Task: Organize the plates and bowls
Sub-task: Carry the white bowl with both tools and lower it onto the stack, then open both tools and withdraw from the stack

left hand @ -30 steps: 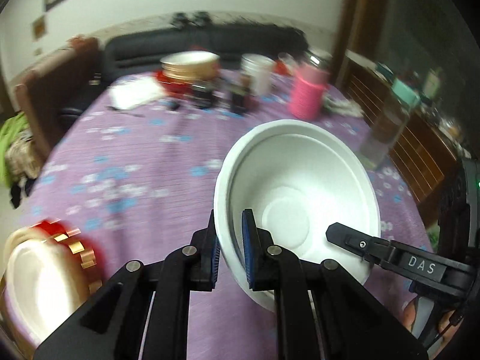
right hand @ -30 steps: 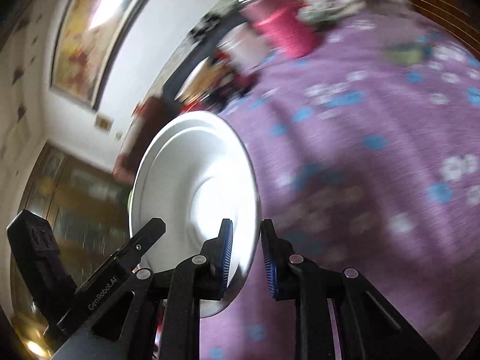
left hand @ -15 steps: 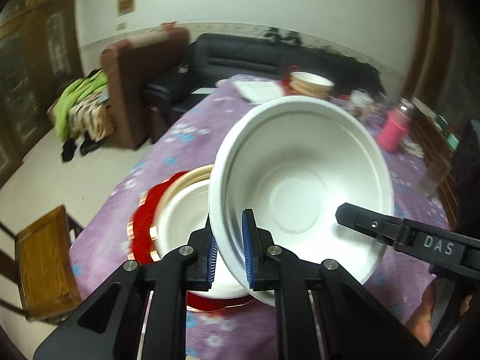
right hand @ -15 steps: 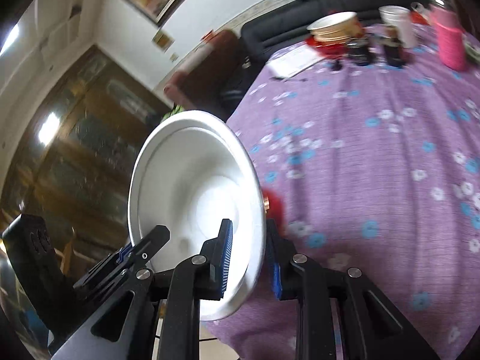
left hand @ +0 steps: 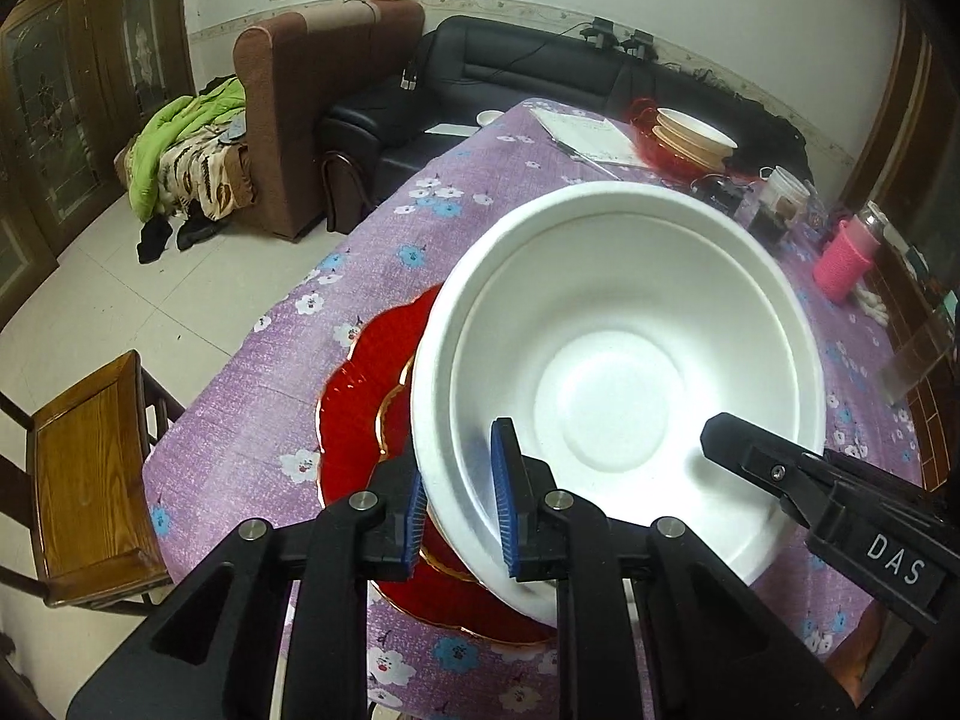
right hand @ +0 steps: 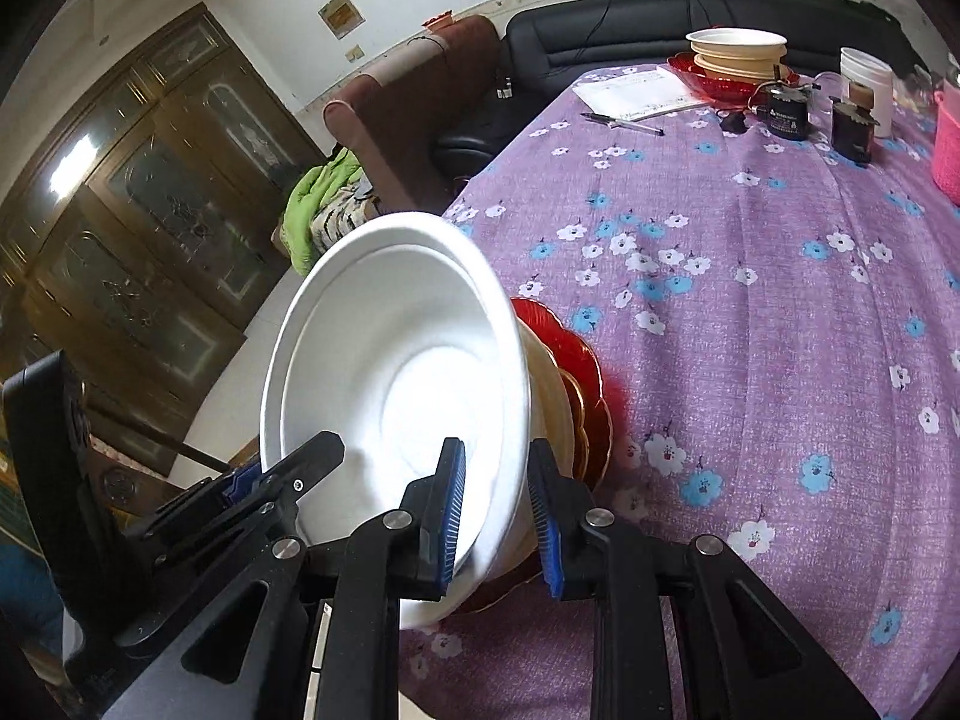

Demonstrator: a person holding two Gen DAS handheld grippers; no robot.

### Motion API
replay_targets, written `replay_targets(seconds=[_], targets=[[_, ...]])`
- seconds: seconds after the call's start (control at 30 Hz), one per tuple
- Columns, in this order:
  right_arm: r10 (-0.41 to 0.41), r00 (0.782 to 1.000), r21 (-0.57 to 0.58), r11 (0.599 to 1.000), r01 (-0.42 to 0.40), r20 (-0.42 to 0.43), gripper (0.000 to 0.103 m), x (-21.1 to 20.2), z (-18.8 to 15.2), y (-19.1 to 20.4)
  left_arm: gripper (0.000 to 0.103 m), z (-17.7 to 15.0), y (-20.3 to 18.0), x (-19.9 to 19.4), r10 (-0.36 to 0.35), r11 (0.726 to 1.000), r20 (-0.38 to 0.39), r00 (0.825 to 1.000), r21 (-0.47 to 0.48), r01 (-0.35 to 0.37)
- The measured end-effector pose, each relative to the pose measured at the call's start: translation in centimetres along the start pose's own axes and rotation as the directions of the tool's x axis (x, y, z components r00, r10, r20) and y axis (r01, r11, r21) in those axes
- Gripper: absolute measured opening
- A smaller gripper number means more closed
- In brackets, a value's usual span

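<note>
Left wrist view: The left gripper point(left hand: 459, 495) has the near rim of a white bowl point(left hand: 618, 396) between its two blue pads. The left pad point(left hand: 414, 510) stands just outside the rim and the right pad point(left hand: 503, 498) lies on the inner wall. The jaws have just been opening, with the rim between them; whether both pads press on the rim cannot be told. The bowl is tilted, its opening facing the camera, and fills the centre of the frame. From 7 to 9 o'clock of the bowl, a red scalloped plate point(left hand: 354, 402) with a gold edge lies on the purple floral tablecloth point(left hand: 300, 360). A fingertip of the right gripper point(left hand: 738, 441) reaches over the bowl's rim at 4 o'clock. At 1 o'clock, far across the table, a second stack of bowls point(left hand: 693, 138) stands beside a sheet of paper point(left hand: 585, 135). A wooden chair point(left hand: 84, 474) stands at 9 o'clock.

Right wrist view: The right gripper point(right hand: 498, 507) straddles the rim of the same white bowl point(right hand: 390, 384); the left pad point(right hand: 453, 501) is inside it and the right pad point(right hand: 543, 510) outside, with a narrow gap showing. A firm grip cannot be confirmed. The bowl leans over a cream bowl point(right hand: 549, 384) on the red plate point(right hand: 591, 396). The left gripper's fingertip point(right hand: 315, 456) appears at 8 o'clock of the bowl.
</note>
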State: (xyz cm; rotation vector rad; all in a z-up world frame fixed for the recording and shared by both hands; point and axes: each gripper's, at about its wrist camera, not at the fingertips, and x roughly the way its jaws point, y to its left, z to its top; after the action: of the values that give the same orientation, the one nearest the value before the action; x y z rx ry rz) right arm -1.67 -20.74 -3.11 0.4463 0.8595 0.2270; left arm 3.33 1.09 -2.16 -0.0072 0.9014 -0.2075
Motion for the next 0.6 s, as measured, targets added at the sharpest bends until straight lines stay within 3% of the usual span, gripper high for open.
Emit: replay_targets(seconds=[0.27,0.5,0.53,0.6], targets=[[-0.016,0.999,-0.036,0.999,0.018,0.032,0.027,-0.5,0.2,0.3,0.019,0.6,0.7,-1.7,0.04,0.999,0.043,0.998,-0.001,-0.04],[0.001,0.997,-0.034,0.999,0.002,0.081,0.034,-2.0,0.4,-0.7,0.019,1.1,0.2,-4.2,0.087,0.996,0.142,0.986,-0.009,-0.087],[0.004,0.995,-0.031,1.0,-0.001,0.098,0.034,-2.5,0.5,-1.1,0.021,1.1,-0.6,-4.8,0.075,0.997,0.157,0.985,0.009,-0.077],[-0.006,0.991,-0.029,1.0,0.01,0.136,0.042,-3.5,0.5,-1.9,0.036,1.2,-2.0,-5.4,0.039,0.998,0.172,0.984,0.037,-0.046]])
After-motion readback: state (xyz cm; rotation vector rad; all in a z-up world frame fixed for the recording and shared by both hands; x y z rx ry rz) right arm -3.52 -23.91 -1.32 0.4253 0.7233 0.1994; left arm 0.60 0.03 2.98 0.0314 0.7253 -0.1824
